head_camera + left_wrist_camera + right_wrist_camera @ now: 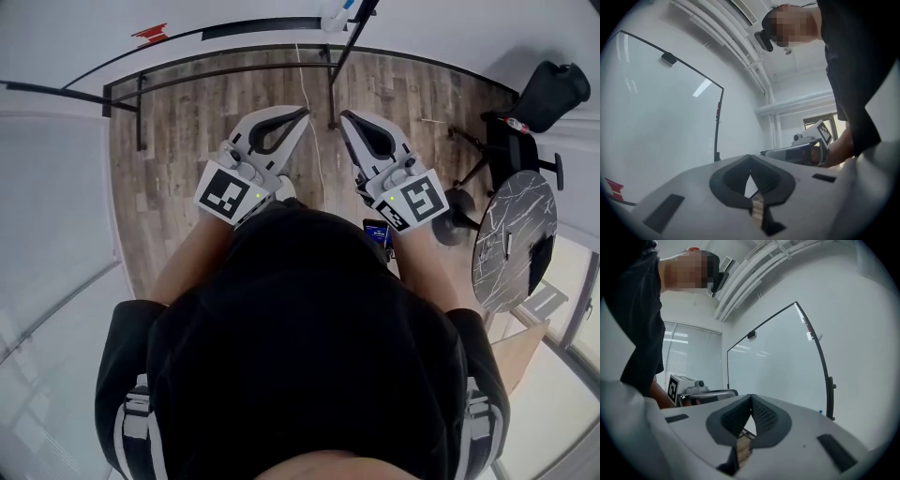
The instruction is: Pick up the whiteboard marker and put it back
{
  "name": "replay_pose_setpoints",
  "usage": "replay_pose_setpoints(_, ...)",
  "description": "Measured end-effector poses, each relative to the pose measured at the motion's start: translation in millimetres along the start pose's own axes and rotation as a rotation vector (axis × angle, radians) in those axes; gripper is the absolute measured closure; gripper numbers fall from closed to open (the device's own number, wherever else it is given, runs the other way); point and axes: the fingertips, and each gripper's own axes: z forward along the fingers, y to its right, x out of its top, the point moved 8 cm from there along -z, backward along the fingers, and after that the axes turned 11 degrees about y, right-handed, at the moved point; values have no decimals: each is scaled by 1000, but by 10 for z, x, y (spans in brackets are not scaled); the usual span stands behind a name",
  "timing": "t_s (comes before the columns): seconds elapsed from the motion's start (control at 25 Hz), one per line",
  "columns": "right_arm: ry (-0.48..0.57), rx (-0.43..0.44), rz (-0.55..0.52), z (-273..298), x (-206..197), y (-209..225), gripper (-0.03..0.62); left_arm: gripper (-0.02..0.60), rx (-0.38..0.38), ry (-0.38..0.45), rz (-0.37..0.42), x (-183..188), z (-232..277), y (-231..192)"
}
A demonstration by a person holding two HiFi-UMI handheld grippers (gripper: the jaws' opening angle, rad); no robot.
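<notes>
No whiteboard marker shows clearly. A small white-and-blue object (337, 14) lies by the whiteboard's top edge, and I cannot tell what it is. The whiteboard (661, 131) (778, 362) stands on a black frame ahead of me. My left gripper (305, 112) (750, 157) is held level in front of my chest, its jaws closed tip to tip with nothing between them. Beside it my right gripper (342, 117) (751, 395) points the same way, also shut and empty. Each gripper sees the other one alongside it.
The board's black stand bars (234, 70) cross the wooden floor ahead, with a thin cable (319, 159) lying there. A black office chair (539, 103) and a round marble-top table (516, 239) stand at the right. A red mark (614, 190) is on the board.
</notes>
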Motion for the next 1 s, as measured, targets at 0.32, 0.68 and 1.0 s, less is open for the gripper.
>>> replay_pose_setpoints(0.32, -11, -14, -2, 329, -54, 19, 594, 578, -10, 0, -5, -5, -25, -376)
replay_pose_setpoints(0.68, -19, -18, -3, 435, -65, 182, 594, 578, -23, 2, -9, -16, 123, -532)
replay_pose_setpoints(1.0, -10, 8, -6, 495, -52, 576, 594, 578, -9, -6, -3, -115, 478, -654)
